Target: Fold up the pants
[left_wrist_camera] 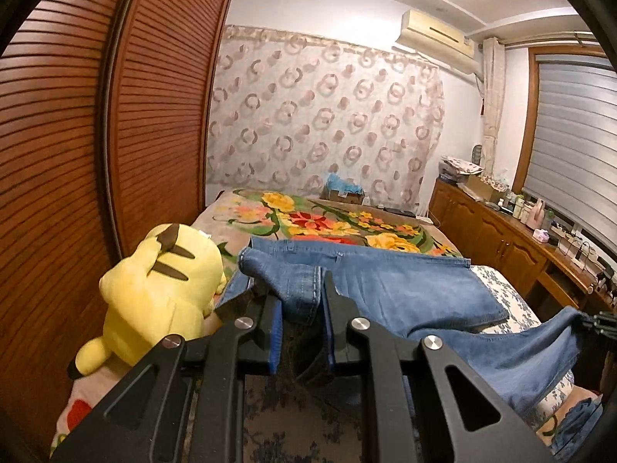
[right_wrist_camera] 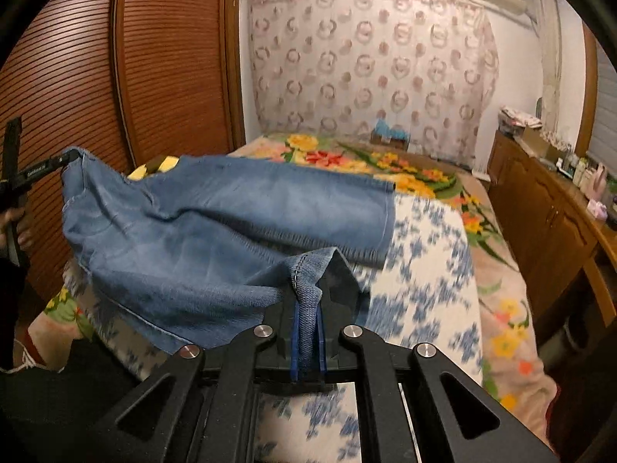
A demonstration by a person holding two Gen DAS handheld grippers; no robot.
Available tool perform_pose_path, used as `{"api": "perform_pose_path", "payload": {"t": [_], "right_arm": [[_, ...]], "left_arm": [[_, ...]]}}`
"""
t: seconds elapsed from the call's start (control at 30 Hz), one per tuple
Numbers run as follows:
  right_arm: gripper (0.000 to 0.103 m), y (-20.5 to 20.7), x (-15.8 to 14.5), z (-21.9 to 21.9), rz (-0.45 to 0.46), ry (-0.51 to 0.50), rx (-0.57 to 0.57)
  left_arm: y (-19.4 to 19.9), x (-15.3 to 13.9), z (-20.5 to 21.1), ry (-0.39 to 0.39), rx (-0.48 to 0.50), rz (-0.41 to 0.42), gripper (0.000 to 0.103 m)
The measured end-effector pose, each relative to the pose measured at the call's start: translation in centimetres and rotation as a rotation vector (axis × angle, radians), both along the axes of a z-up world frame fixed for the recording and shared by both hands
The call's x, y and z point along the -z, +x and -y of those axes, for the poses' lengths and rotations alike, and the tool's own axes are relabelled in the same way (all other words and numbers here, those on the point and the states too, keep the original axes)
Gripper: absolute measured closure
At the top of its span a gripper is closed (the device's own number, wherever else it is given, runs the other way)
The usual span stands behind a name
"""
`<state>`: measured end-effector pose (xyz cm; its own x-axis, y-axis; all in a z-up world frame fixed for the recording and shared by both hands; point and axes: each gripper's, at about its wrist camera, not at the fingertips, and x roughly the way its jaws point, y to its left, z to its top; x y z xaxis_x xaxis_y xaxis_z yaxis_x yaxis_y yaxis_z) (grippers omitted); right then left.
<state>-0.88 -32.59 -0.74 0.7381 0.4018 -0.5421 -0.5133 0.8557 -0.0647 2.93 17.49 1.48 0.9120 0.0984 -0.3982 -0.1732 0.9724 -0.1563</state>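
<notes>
Blue denim pants (left_wrist_camera: pixel 389 289) lie partly across the bed, partly lifted. My left gripper (left_wrist_camera: pixel 299 301) is shut on a bunched edge of the pants, held above the bed. My right gripper (right_wrist_camera: pixel 308 316) is shut on a hem fold of the pants (right_wrist_camera: pixel 216 227), lifted above the blue-flowered sheet. In the right wrist view the left gripper (right_wrist_camera: pixel 61 162) shows at far left, holding the other end. In the left wrist view the right gripper (left_wrist_camera: pixel 594 320) shows at far right, with denim hanging from it.
A yellow plush toy (left_wrist_camera: pixel 158 289) sits on the bed's left side by the louvered wardrobe (left_wrist_camera: pixel 77 135). The floral blanket (left_wrist_camera: pixel 339 223) covers the far bed. A cluttered wooden cabinet (left_wrist_camera: pixel 513 239) runs along the right. A box (left_wrist_camera: pixel 343 191) stands at the far end.
</notes>
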Motion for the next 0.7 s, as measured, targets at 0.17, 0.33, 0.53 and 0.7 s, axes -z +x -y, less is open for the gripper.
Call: {"api": "perform_pose_path", "payload": {"t": [0.17, 0.33, 0.53, 0.7], "right_arm": [[0.099, 2.7, 0.9, -0.5, 0.004, -0.002, 0.007], [0.1, 5.0, 1.3, -1.4, -0.004, 0.002, 0.006], [0.1, 7.5, -0.5, -1.5, 0.035, 0.02, 0.026], [0.1, 10.4, -1.4, -1.2, 0.052, 0.038, 0.053]], "left_arm": [[1.9, 0.4, 0.0, 0.015, 0.011, -0.018, 0.085], [3.0, 0.3, -0.1, 0.016, 0.011, -0.019, 0.085], [5.9, -1.0, -0.3, 0.03, 0.008, 0.009, 0.086], [9.4, -1.6, -1.7, 0.029, -0.004, 0.003, 0.086]]}}
